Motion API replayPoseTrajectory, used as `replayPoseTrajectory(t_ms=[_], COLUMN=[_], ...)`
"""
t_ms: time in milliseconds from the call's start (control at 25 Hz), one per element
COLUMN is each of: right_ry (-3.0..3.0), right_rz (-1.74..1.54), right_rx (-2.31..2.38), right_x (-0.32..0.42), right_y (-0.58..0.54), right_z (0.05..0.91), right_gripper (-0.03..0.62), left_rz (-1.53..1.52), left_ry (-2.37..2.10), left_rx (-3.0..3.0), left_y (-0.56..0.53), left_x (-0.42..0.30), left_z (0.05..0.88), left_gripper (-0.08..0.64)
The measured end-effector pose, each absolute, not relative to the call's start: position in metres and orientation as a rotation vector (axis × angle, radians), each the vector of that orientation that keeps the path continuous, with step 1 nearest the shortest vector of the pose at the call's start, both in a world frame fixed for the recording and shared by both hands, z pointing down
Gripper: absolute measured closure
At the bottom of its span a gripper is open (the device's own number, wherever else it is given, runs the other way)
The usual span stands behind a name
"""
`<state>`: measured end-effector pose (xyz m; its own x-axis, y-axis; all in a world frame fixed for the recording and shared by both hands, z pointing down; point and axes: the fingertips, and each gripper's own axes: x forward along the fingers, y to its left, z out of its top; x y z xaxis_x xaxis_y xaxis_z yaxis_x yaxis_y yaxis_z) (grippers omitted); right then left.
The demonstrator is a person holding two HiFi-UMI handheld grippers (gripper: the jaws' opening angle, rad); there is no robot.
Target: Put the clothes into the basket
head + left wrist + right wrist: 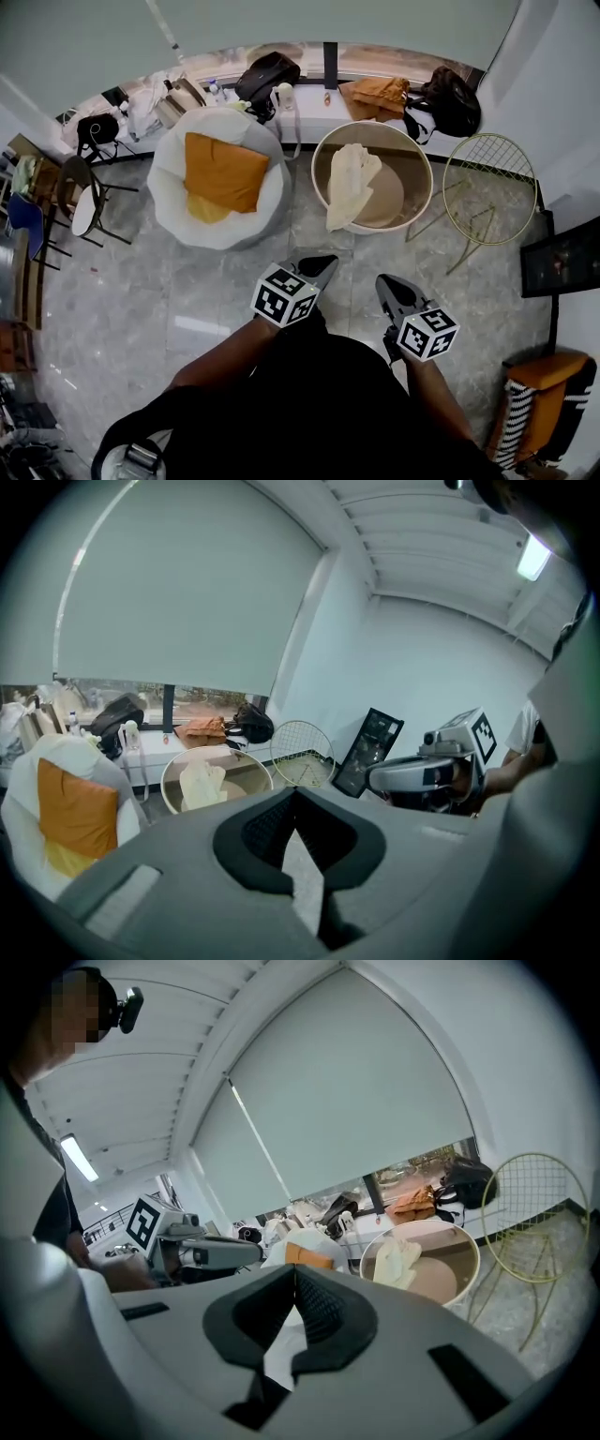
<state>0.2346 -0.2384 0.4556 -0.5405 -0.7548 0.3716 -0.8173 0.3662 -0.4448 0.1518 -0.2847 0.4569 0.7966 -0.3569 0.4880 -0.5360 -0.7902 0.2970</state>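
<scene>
- Left fingers (262,832) and right fingers (323,1309) closed, empty.
- Orange cloth (223,171) ahead-left of fingers on white cushion (178,214); cream cloth (349,183) over basket (372,124) rim ahead.
- Soft, light, floppy: likely best to pinch a thick fold.

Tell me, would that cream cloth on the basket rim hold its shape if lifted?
Probably not: the cream cloth sags in folds over the basket rim, so it likely hangs floppy. It looks thin, so probably light. Draped on the edge, a nudge might slide it off.
</scene>
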Motion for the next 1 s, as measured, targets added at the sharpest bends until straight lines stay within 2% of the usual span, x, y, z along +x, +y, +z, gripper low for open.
replayPoseTrajectory(t_ms=[400,1000], right_ry=[-2.412,-2.358], right_rz=[0.941,0.97], right_rx=[1.524,1.57], right_x=[0.224,0.213], right_y=[-0.352,-0.429], right_z=[0.455,0.47], right_gripper=[0.577,0.577], left_rz=[0.624,0.68], left_ry=[-0.575,-0.534], left_rx=[2.596,2.541], left_y=[-0.384,-0.461], left_x=[0.131,0.11], left_z=[0.458,0.481], left_gripper=[0.56,0.56])
